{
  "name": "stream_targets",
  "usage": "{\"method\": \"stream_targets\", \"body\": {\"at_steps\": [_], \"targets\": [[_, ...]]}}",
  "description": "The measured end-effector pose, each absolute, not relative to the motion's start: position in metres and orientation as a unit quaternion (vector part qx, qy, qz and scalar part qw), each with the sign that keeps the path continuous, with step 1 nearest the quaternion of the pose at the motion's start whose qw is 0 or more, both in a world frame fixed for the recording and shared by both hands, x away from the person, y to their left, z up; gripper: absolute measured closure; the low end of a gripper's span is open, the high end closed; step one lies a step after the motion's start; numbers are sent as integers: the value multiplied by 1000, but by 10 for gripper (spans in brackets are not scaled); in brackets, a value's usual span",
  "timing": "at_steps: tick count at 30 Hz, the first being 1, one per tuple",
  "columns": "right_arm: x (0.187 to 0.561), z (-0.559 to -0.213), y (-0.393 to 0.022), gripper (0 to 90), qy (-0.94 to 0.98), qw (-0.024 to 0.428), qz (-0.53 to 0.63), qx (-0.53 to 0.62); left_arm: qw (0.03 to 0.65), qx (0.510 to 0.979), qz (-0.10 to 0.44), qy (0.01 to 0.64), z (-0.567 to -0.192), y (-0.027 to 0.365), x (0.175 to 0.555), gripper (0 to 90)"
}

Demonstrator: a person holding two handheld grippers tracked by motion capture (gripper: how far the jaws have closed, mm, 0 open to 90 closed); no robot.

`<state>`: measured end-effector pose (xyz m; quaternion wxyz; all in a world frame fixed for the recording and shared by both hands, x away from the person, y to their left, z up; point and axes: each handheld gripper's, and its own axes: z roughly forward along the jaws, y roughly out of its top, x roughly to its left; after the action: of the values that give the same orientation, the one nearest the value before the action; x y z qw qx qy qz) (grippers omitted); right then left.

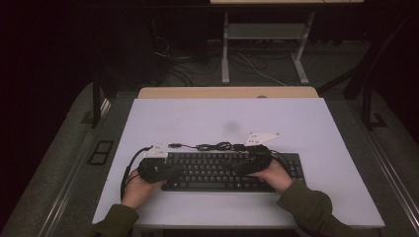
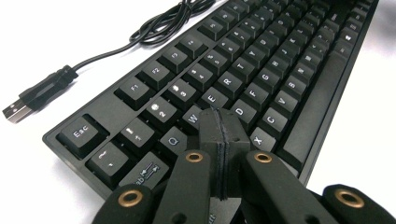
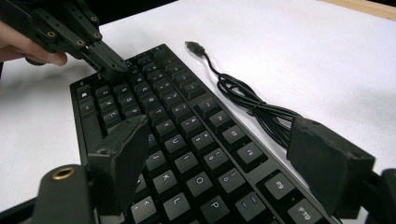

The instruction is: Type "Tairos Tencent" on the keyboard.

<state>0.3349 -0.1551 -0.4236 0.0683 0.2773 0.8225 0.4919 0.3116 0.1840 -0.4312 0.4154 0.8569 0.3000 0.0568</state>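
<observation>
Keyboard (image 2: pixel 243 70) on table (image 1: pixel 296 118): left gripper (image 2: pixel 219 130) clenched, tip on keys near W; right gripper (image 3: pixel 224 154) released above; risk: adjacent keys pressed, keyboard sliding onto cable (image 3: pixel 247 100).

Both sleeves (image 1: pixel 306 205) are dark olive green and reach to the wrists. The left tool (image 2: pixel 218 140) is matte black, with flat link bars joined by brass-coloured rivets. The right tool (image 3: pixel 224 163) has two thick black pads with rough edges. Each tool carries a light grey three-cornered plate (image 1: pixel 262 138) on top, and a black cable (image 1: pixel 129 170) loops from the left one.
</observation>
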Motion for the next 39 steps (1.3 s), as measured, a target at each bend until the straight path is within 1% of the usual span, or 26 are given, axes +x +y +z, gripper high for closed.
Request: {"method": "stream_targets", "body": {"at_steps": [4,6,8,9,10,11,12,13,14,15,16,17,18,20,28,32,34,35,36,39], "targets": [[335,-424,-155,206,822,68,492,278,423,854,56,298,-430,183,311,892],[335,-424,-155,206,823,67,491,278,427,850,55,301,-429,183,311,875],[335,-424,-155,206,822,66,491,279,434,847,54,302,-429,183,311,840],[335,-424,-155,206,823,66,491,278,437,846,54,302,-428,182,310,800],[335,-424,-155,206,823,66,491,278,438,845,56,303,-428,182,310,800],[335,-424,-155,206,823,67,492,278,439,843,56,305,-428,182,310,780],[335,-424,-155,206,822,67,492,277,441,842,57,305,-427,181,310,758],[335,-424,-156,208,822,66,492,278,443,841,58,306,-427,180,310,693],[335,-424,-156,208,822,66,492,278,444,840,58,307,-427,179,310,693],[336,-424,-156,211,822,66,492,279,446,839,58,307,-427,179,309,664],[336,-423,-156,211,821,65,493,280,447,838,59,308,-427,178,309,621],[336,-423,-157,215,821,65,493,280,449,836,59,310,-427,177,309,550],[336,-423,-157,215,821,65,493,280,449,836,59,310,-427,176,309,550],[335,-422,-157,215,820,62,494,281,449,836,61,309,-428,174,309,486],[337,-422,-158,216,821,57,493,281,456,832,65,310,-429,166,308,295],[339,-421,-158,215,820,54,494,285,453,833,66,310,-431,163,309,142],[339,-421,-158,216,820,53,495,283,457,831,65,312,-431,162,309,133],[340,-420,-157,215,820,51,495,283,457,830,65,313,-431,162,309,106],[340,-420,-157,215,820,51,495,283,458,829,67,314,-431,162,309,106],[341,-419,-156,213,820,50,496,280,458,829,69,315,-432,161,310,59]]}}
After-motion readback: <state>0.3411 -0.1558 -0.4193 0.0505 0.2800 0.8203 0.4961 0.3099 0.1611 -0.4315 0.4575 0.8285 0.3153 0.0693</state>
